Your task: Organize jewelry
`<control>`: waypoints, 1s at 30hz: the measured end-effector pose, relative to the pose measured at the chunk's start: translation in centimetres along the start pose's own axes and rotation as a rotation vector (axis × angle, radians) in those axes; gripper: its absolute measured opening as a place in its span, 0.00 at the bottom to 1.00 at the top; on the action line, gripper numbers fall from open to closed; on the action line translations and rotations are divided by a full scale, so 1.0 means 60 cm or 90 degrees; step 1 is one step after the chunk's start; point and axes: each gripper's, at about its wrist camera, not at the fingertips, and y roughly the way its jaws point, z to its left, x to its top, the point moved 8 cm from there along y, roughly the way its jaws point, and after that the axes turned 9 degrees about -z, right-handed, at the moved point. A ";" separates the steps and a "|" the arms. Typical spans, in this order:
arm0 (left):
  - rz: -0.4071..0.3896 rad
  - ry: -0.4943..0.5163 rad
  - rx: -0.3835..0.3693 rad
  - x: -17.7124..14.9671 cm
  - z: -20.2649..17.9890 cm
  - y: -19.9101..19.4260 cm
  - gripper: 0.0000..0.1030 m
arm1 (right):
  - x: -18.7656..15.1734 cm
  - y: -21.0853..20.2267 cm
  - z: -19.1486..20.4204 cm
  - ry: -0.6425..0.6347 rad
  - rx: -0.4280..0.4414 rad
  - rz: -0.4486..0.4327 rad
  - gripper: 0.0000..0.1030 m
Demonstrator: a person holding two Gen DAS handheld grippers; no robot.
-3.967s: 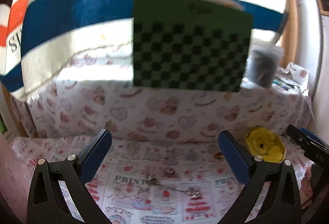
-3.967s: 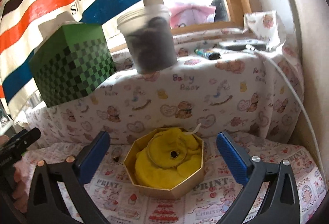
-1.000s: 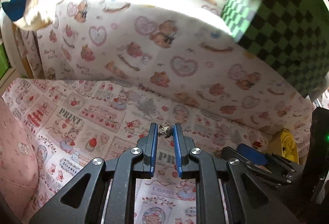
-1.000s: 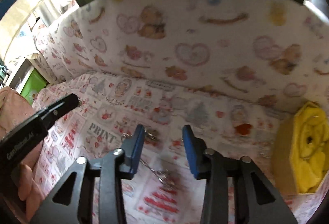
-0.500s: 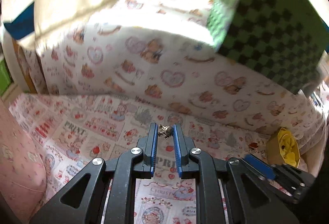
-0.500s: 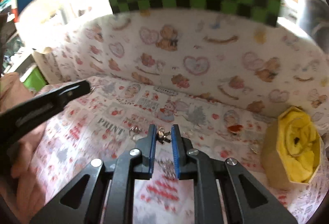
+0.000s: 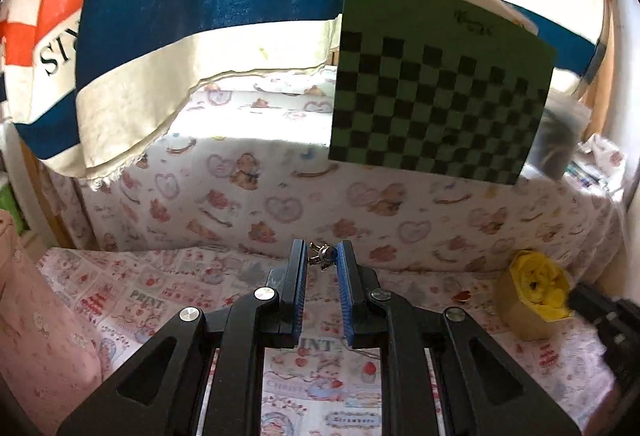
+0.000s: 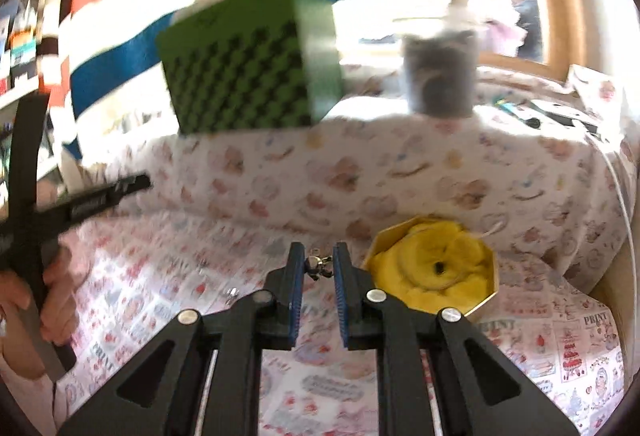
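Both grippers, spread wide seconds ago, now pinch silver charms lifted off the printed cloth [image 8: 560, 340]: left gripper [image 7: 323, 260], right gripper [image 8: 318, 264] nearing the yellow-lined box [image 8: 436, 268] by the cloth's right edge.

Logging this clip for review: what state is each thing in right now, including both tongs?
Left tongs: shut on a small silver jewelry piece, held above the cloth.
Right tongs: shut on a second silver piece, also lifted.
Gold octagonal box: open, yellow fabric lining showing.
Thin chain: lying on the printed cloth.
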 end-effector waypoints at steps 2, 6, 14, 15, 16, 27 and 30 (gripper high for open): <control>0.008 0.006 0.009 -0.012 -0.002 0.014 0.14 | -0.002 0.001 -0.016 0.008 -0.003 -0.005 0.13; 0.050 0.005 0.013 -0.035 -0.002 0.040 0.14 | -0.004 0.005 -0.053 -0.012 -0.048 -0.016 0.13; 0.104 -0.002 0.023 -0.074 0.005 0.065 0.14 | 0.006 -0.002 -0.123 0.049 -0.073 -0.026 0.13; 0.103 0.002 0.025 -0.075 0.005 0.065 0.14 | 0.007 -0.002 -0.129 0.061 -0.070 -0.025 0.13; 0.102 0.002 0.024 -0.076 0.004 0.065 0.14 | 0.008 -0.003 -0.137 0.082 -0.066 -0.025 0.13; 0.059 0.004 0.002 -0.057 -0.012 0.041 0.14 | 0.015 -0.009 -0.168 0.121 -0.075 -0.036 0.13; 0.057 0.012 -0.025 -0.052 -0.034 0.027 0.14 | 0.018 -0.014 -0.171 0.121 -0.084 -0.041 0.13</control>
